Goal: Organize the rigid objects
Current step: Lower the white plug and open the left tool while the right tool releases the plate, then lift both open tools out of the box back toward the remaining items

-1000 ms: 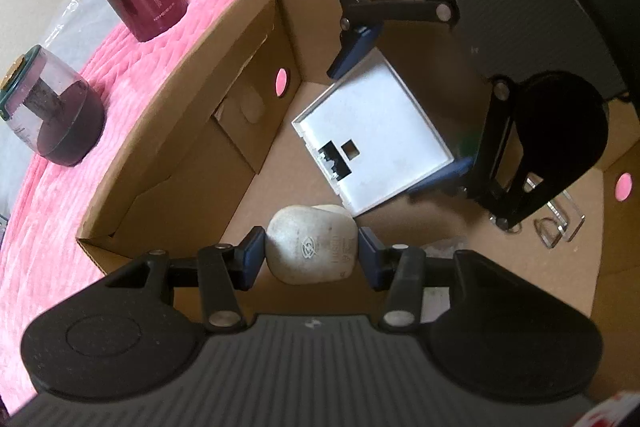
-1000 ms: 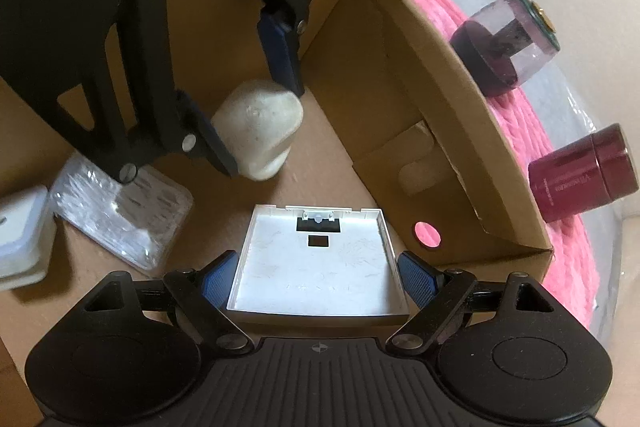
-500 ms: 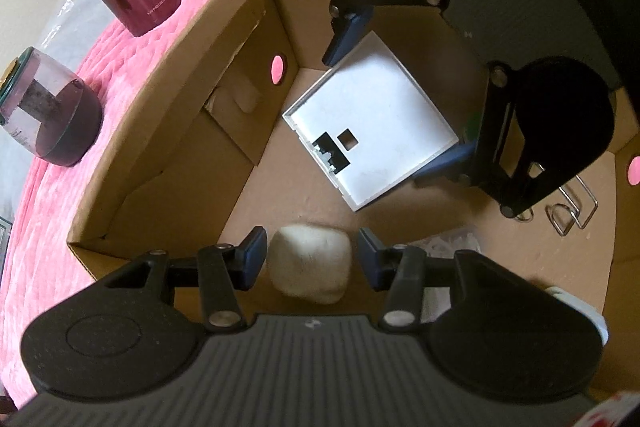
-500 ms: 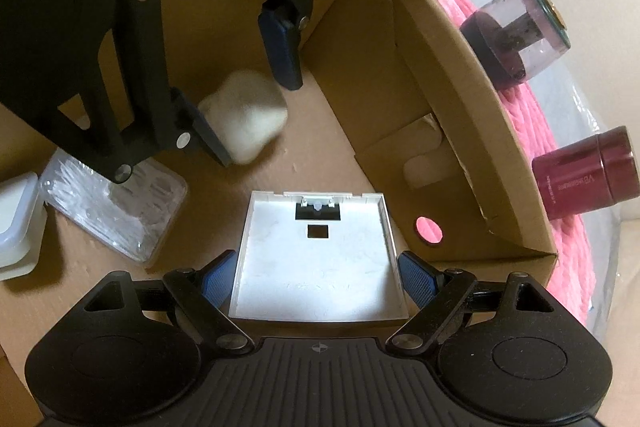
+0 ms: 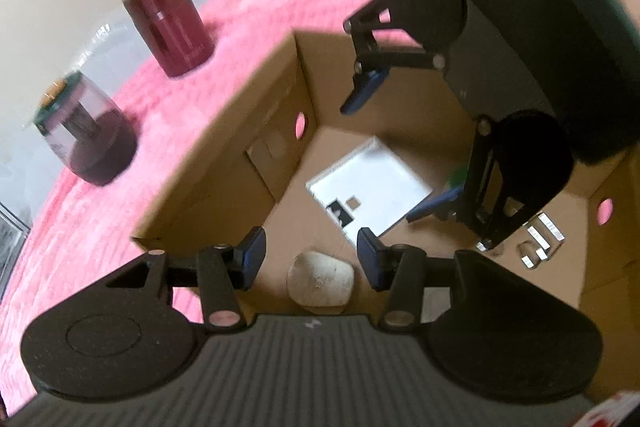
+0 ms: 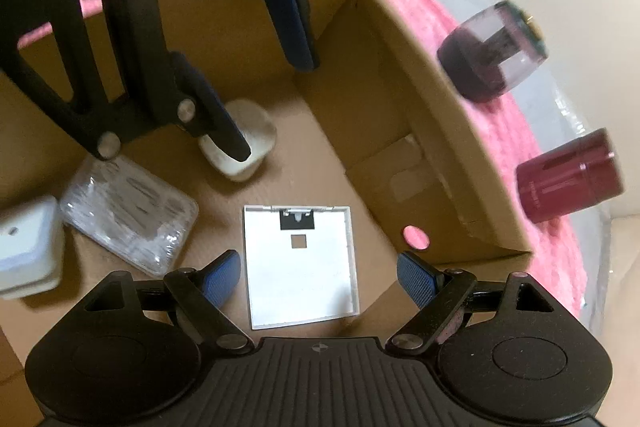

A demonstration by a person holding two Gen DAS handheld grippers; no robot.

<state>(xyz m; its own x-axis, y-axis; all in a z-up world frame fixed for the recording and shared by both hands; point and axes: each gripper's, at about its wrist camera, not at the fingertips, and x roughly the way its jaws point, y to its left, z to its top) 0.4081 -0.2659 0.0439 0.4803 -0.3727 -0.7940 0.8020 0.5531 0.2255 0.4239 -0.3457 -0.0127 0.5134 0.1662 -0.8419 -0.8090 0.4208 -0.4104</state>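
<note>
My left gripper [image 5: 310, 251] hangs open over the cardboard box [image 5: 224, 147]. A white rounded lump [image 5: 320, 281] lies on the box floor below it, clear of both pads. In the right wrist view the left gripper [image 6: 268, 103] stands above that lump [image 6: 248, 147]. My right gripper [image 6: 318, 275] is open above a white square plate [image 6: 300, 267], which lies flat on the floor near the box's side wall [image 6: 420, 115]. Neither pad touches the plate [image 5: 370, 187]. The right gripper [image 5: 396, 147] also shows in the left wrist view.
A maroon canister [image 5: 172, 27] and a clear jar with a dark base [image 5: 84, 139] stand outside the box on the pink mat [image 5: 100, 211]. Inside the box lie a clear plastic packet [image 6: 128, 223], a white block [image 6: 28, 247] and metal clips [image 5: 540, 239].
My left gripper has risen away from the white lump, which stays on the box floor. The white plate now lies lower beneath the right gripper's pads.
</note>
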